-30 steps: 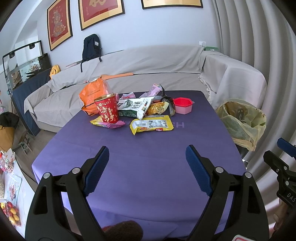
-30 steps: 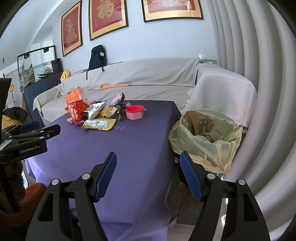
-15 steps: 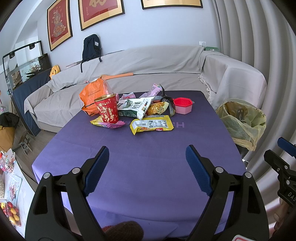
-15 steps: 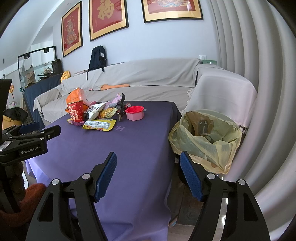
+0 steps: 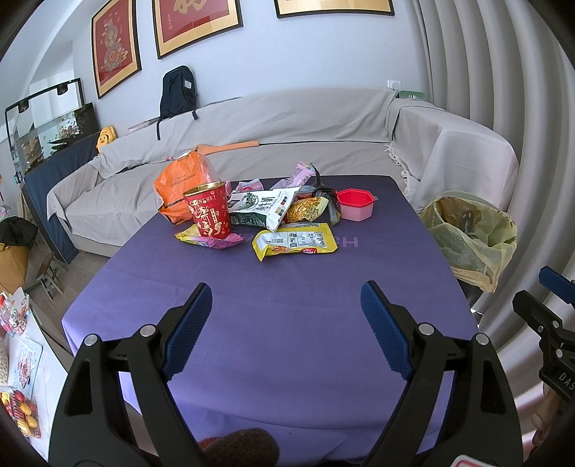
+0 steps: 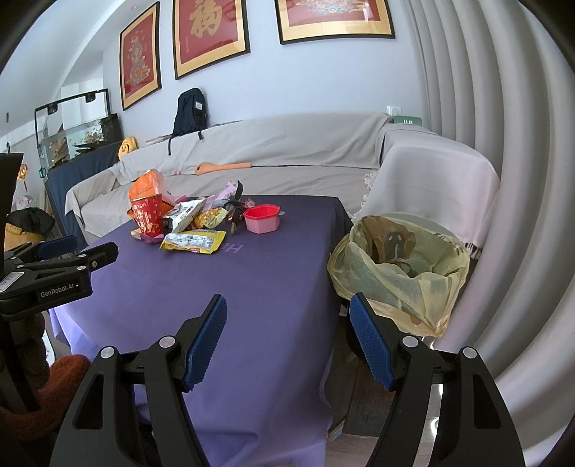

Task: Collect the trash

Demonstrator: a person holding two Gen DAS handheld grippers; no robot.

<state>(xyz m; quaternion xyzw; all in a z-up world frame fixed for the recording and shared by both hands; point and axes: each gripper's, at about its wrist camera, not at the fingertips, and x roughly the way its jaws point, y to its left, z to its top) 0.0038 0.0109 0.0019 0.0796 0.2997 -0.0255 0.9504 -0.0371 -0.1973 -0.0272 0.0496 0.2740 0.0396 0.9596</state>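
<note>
With both the left gripper (image 5: 284, 316) and right gripper (image 6: 287, 327) held wide open and empty, the yellow wrapper (image 5: 295, 243) lying mid-table (image 5: 287, 341) looks light, crinkly and slippery, so it's probably best pinched at a crimped end.

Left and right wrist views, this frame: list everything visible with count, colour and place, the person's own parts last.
table: one, purple cloth, centre
paper cup: one, red, upright, far left of pile
orange bag: one, behind cup
yellow wrapper: one, flat, nearest side of pile
white packet: one, mid-pile
pink tub: one, red rim, right of pile
trash bag: one, yellow, open, beside table's right edge
sofa: one, grey-covered, behind table
backpack: one, dark, on sofa back
framed pictures: three, red and gold, wall
left gripper: open, empty, over near table
right gripper: open, empty, at table's right edge
</note>
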